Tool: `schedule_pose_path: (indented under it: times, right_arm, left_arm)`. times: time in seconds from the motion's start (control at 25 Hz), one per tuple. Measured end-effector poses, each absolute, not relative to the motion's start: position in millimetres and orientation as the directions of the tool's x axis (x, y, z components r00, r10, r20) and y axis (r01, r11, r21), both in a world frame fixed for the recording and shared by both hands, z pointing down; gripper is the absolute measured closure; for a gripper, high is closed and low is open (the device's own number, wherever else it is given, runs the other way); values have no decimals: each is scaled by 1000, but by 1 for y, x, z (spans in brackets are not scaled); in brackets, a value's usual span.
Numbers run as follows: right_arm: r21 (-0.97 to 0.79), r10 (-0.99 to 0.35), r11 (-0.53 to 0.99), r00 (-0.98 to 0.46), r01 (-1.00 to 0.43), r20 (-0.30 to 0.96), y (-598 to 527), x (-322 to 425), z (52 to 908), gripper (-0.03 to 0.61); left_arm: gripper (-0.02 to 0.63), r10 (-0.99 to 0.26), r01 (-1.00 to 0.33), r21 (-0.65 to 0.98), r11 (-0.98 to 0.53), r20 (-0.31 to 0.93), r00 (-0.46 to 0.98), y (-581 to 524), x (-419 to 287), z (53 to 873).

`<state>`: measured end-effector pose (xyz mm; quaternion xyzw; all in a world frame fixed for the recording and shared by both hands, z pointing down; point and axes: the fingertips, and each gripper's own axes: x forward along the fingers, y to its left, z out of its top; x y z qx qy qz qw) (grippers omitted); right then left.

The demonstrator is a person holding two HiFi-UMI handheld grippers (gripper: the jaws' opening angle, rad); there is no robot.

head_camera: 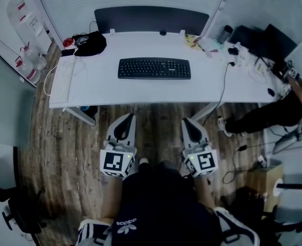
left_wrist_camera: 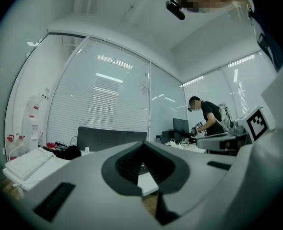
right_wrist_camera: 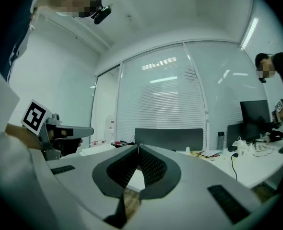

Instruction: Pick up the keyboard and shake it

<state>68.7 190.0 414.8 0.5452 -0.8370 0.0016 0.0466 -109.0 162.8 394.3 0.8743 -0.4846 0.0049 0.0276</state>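
A black keyboard point(head_camera: 154, 68) lies flat at the middle of a white desk point(head_camera: 110, 91), with nothing touching it. Over the wood floor point(head_camera: 64, 147), short of the desk's near edge, the left hand-held gripper point(head_camera: 129, 117) and right hand-held gripper point(head_camera: 187, 121) point toward the desk side by side. Both are clenched, jaws tip to tip and empty, apart from the keyboard. A black bag point(head_camera: 91, 43) sits at the desk's far left.

Matt black plastic keyboard point(head_camera: 154, 68); smooth white desk point(head_camera: 115, 88); wood-grain floor point(head_camera: 64, 152).
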Motion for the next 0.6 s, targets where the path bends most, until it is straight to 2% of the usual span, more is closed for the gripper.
schedule_pose_path:
  times: [0.6]
  right_arm:
    - [18, -913, 391, -386, -920, 129, 126, 87, 433, 574]
  left_arm:
    - [610, -862, -865, 47, -500, 69, 502, 101, -106, 410]
